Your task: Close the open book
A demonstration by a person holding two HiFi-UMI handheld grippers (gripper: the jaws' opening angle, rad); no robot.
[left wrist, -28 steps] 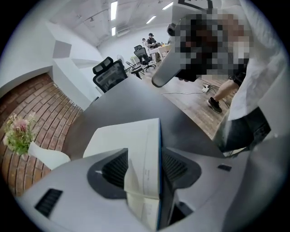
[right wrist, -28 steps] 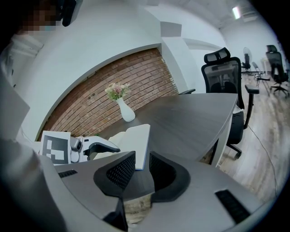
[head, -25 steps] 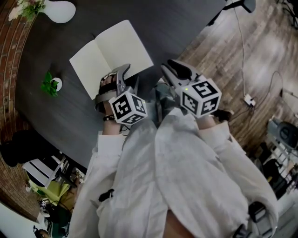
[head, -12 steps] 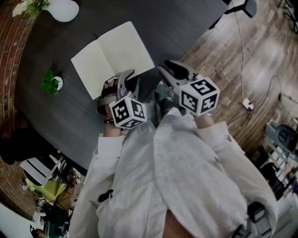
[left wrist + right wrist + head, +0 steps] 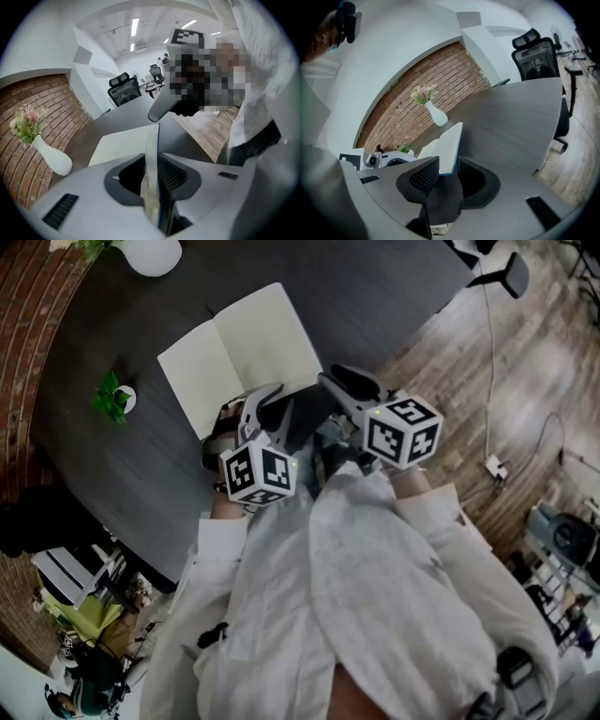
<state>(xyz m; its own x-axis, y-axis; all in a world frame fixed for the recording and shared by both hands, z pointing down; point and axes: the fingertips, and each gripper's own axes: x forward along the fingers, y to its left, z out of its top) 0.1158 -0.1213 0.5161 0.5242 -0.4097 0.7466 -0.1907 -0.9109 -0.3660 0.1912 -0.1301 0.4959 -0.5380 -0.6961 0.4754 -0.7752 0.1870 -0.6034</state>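
Note:
The open book [image 5: 234,352] lies with blank white pages up on the dark round table [image 5: 394,287]. My left gripper [image 5: 274,407] is at the book's near edge. In the left gripper view its jaws have just been closing, and the left gripper [image 5: 152,164] is shut on the right-hand pages [image 5: 151,154] and their blue cover, which stand up on edge between the pads. My right gripper [image 5: 336,385] is at the book's near right corner. Its jaws have just been opening. In the right gripper view the raised book [image 5: 445,147] sits in the gap of the right gripper [image 5: 447,166] without being pressed.
A white vase with flowers [image 5: 155,251] stands at the table's far left, and a small green plant in a white pot [image 5: 114,399] sits left of the book. A black office chair [image 5: 497,268] and a cable with a plug [image 5: 497,442] are on the wooden floor to the right.
The left gripper's jaws have closed on the near edge of the book's right half. The right gripper has edged a little left toward the book's corner.

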